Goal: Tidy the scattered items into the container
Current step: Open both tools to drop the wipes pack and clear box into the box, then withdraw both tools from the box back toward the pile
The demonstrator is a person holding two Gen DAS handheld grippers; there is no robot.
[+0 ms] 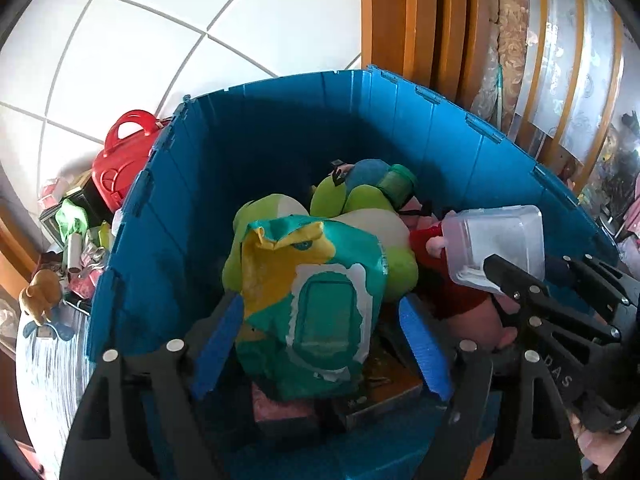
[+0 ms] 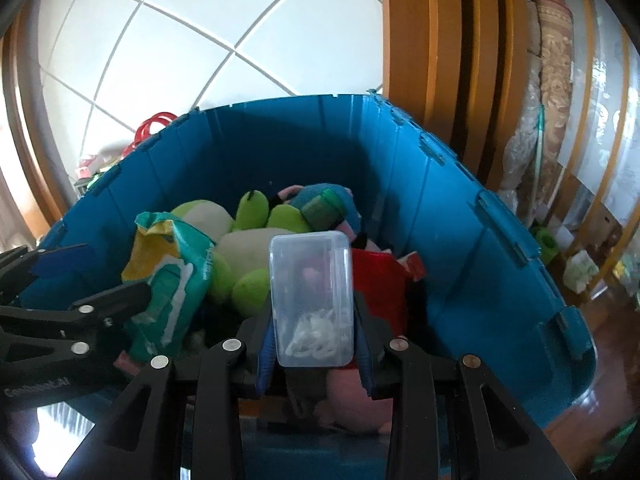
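A large blue container [image 1: 280,84] [image 2: 300,102] holds a green-and-white plush toy [image 1: 360,200] [image 2: 248,240] and a red-and-pink plush [image 2: 380,280]. A teal-and-yellow wipes pack [image 1: 320,280] [image 2: 168,272] stands inside it, between the wide-spread blue pads [image 1: 218,344] of my left gripper [image 1: 322,346] [image 2: 92,276], which is open; the pads do not press on the pack. My right gripper [image 2: 314,348] [image 1: 528,268] is shut on a clear plastic box [image 2: 312,292] [image 1: 496,240] with small white pieces inside, held upright over the container's near side.
Left of the container lies clutter: a red plastic case [image 1: 124,156], a brown toy dog [image 1: 42,292], small boxes. A wooden door frame [image 1: 400,20] and a rolled rug [image 1: 512,40] stand behind on the right. White floor tiles [image 1: 160,20] lie beyond.
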